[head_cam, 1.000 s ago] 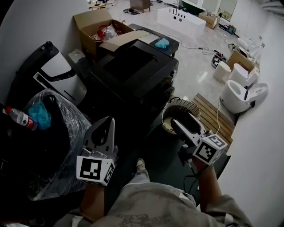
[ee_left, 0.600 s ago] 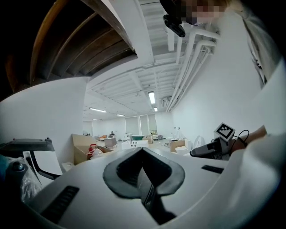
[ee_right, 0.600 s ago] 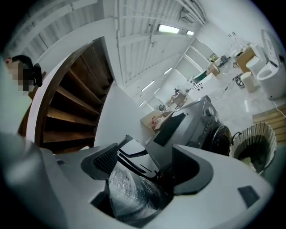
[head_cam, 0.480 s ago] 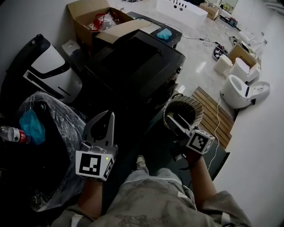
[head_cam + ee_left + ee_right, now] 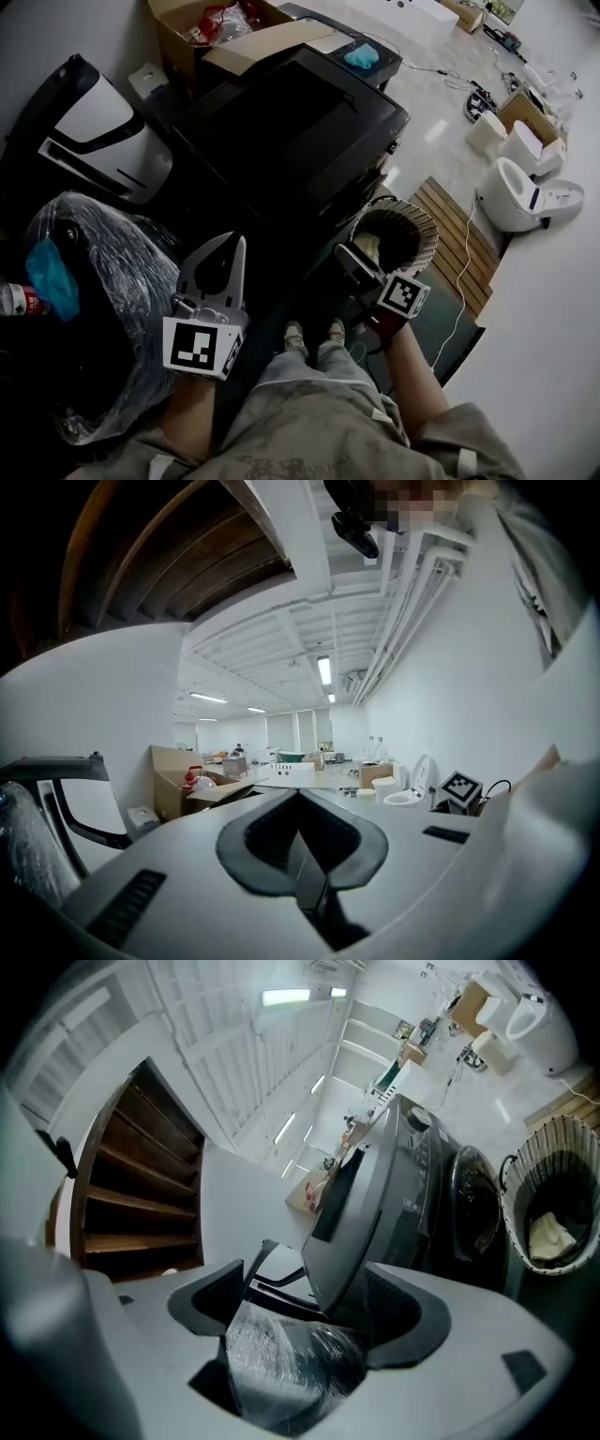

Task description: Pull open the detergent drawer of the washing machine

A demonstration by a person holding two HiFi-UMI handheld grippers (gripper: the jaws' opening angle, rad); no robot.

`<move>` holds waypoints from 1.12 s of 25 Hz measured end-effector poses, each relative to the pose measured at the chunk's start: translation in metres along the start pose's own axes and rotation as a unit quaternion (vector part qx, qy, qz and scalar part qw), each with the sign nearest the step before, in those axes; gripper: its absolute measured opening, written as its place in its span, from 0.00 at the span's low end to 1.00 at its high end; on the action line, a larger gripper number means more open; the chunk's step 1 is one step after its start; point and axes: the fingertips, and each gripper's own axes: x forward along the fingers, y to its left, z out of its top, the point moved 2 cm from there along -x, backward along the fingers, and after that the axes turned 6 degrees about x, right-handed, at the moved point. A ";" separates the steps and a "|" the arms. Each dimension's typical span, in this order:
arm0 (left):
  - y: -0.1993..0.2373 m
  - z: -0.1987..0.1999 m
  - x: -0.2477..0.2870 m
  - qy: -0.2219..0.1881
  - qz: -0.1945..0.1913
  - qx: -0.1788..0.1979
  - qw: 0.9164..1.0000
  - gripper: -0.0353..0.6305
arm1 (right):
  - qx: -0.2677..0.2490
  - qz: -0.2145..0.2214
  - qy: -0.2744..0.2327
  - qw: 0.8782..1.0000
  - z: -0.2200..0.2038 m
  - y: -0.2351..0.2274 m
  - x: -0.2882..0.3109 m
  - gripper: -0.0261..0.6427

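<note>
The black washing machine (image 5: 300, 141) stands in the middle of the head view, top toward me. In the right gripper view it looks tilted (image 5: 375, 1204), with its control strip and round door showing; I cannot make out the detergent drawer. My right gripper (image 5: 344, 253) hangs low before the machine's front, next to a basket. It is rolled on its side, and its jaws (image 5: 309, 1288) are opening with nothing between them. My left gripper (image 5: 228, 246) is held at the machine's left front corner, and its pads (image 5: 300, 794) meet, holding nothing.
A wicker basket (image 5: 398, 234) with cloth inside stands right of the machine. A plastic-wrapped black object (image 5: 94, 272) sits at the left, near a white and black appliance (image 5: 89, 141). An open cardboard box (image 5: 202, 33) is behind, and white toilets (image 5: 530, 192) and a slatted wooden mat (image 5: 459, 239) lie at the right.
Both grippers have sunk and moved in toward the machine. The right one dropped further, rolled onto its side and now sits beside the basket's rim.
</note>
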 end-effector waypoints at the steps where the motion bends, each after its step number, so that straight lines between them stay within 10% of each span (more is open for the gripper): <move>1: 0.000 -0.005 0.005 0.005 0.002 -0.001 1.000 0.08 | 0.004 -0.002 0.007 1.000 -0.001 -0.009 0.006 0.61; 28: -0.017 -0.099 0.065 0.090 0.032 -0.052 0.994 0.08 | 0.139 0.038 0.013 0.990 -0.021 -0.137 0.085 0.68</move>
